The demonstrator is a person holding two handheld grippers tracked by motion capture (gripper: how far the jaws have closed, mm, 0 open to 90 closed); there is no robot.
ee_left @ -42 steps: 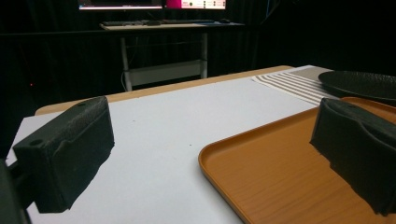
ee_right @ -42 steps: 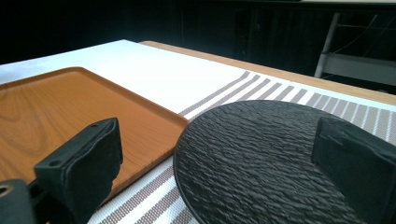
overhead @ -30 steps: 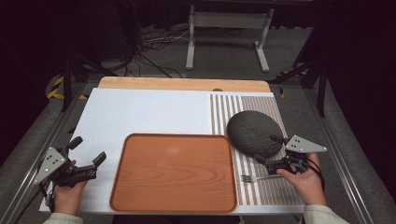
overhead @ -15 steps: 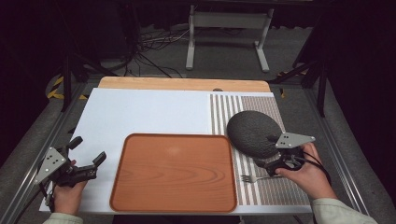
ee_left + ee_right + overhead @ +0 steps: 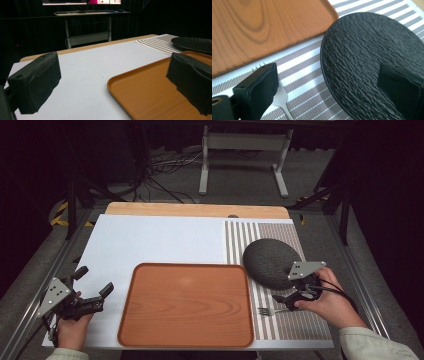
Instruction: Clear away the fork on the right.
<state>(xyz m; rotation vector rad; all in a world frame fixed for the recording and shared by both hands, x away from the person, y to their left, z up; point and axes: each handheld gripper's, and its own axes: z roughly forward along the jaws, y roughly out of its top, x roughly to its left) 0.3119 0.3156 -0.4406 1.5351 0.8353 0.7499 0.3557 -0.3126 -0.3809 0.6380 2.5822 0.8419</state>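
Left gripper (image 5: 92, 293): jaws spread wide, level, held by the left hand (image 5: 70, 327).
Right gripper (image 5: 284, 290): jaws parted, tilted downward (the right hand (image 5: 327, 302) grips it from behind).

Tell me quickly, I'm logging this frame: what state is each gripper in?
Left gripper: open, holding nothing, beside the wooden tray.
Right gripper: open, holding nothing, jaws straddling the black plate's edge, fork below.

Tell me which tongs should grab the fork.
Right. The right tongs hang open directly over the fork on the striped mat; the left tongs sit across the tray.
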